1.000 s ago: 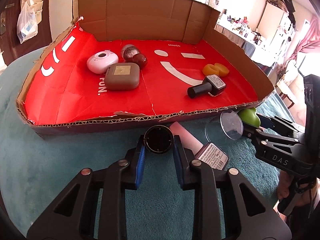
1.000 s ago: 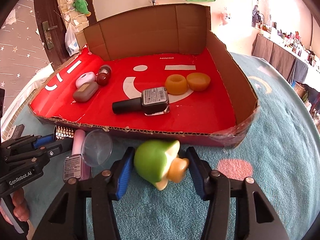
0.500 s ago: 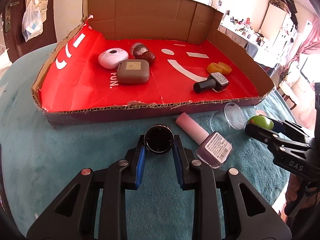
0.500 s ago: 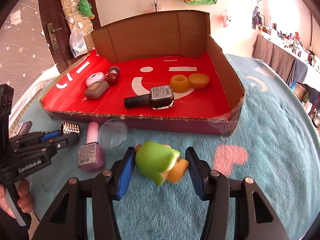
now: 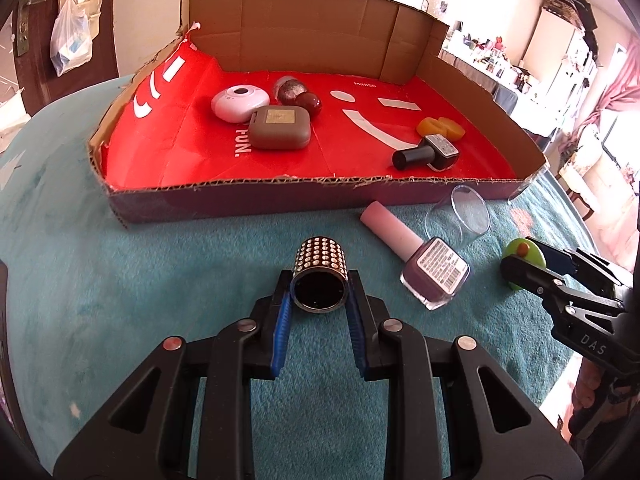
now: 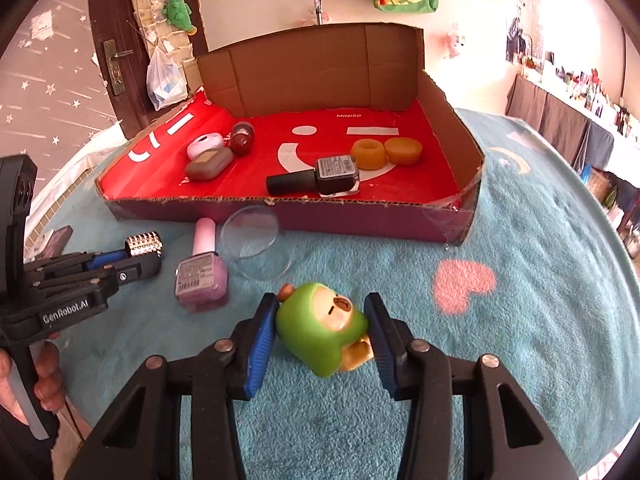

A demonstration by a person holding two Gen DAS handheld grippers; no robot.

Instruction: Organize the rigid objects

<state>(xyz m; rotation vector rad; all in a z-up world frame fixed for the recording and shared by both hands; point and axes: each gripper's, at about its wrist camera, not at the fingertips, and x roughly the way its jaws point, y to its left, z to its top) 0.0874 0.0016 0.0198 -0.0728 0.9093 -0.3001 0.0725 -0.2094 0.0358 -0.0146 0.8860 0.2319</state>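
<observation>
Nearest me, my left gripper (image 5: 320,300) is clamped tight on the studded cylinder (image 5: 319,276), which lies on its side between the blue pads, its open end facing my camera. My right gripper (image 6: 322,330) has just been closing its jaws around the green toy figure (image 6: 322,328); both pads look to be touching its sides, though I judge that grip barely settled. Just beyond, 2 things lie loose on the teal cloth (image 6: 520,300): the pink nail polish bottle (image 6: 202,268) and the clear cup (image 6: 256,246), both just in front of the cardboard tray (image 6: 360,222). Farther off, inside the tray, 7 pieces are in place. By my reckoning, 4 are left to bring in
</observation>
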